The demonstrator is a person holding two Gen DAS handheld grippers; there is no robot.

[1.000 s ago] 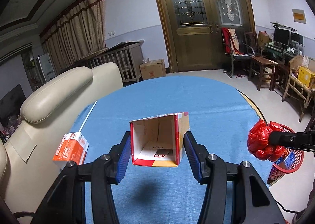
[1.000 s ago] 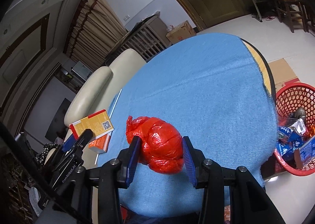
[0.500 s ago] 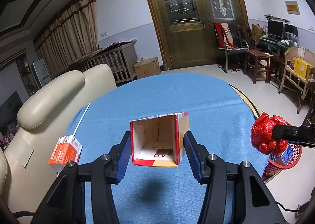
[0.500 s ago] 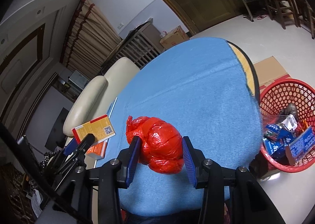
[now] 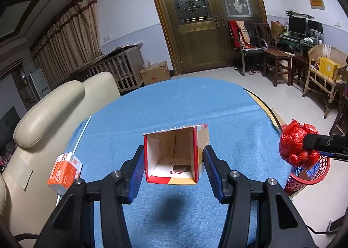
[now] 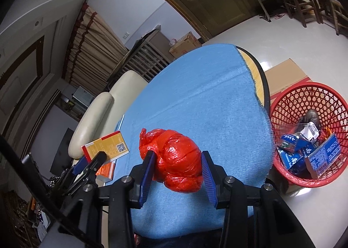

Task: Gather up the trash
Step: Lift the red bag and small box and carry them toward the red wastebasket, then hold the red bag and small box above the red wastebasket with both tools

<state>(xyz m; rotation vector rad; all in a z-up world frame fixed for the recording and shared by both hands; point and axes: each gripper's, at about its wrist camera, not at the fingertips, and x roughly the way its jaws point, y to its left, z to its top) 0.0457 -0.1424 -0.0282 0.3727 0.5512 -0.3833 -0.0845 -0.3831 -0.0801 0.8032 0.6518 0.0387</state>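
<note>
While left tongs [image 5: 174, 168] clamp an open carton [image 5: 174, 156] — right tongs [image 6: 177, 171] squeeze a red bag [image 6: 176, 158].

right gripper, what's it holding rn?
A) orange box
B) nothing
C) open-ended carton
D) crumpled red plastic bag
D: the right gripper is shut on the crumpled red plastic bag, held above the blue tablecloth; the open-ended carton sits in the left gripper.
</note>
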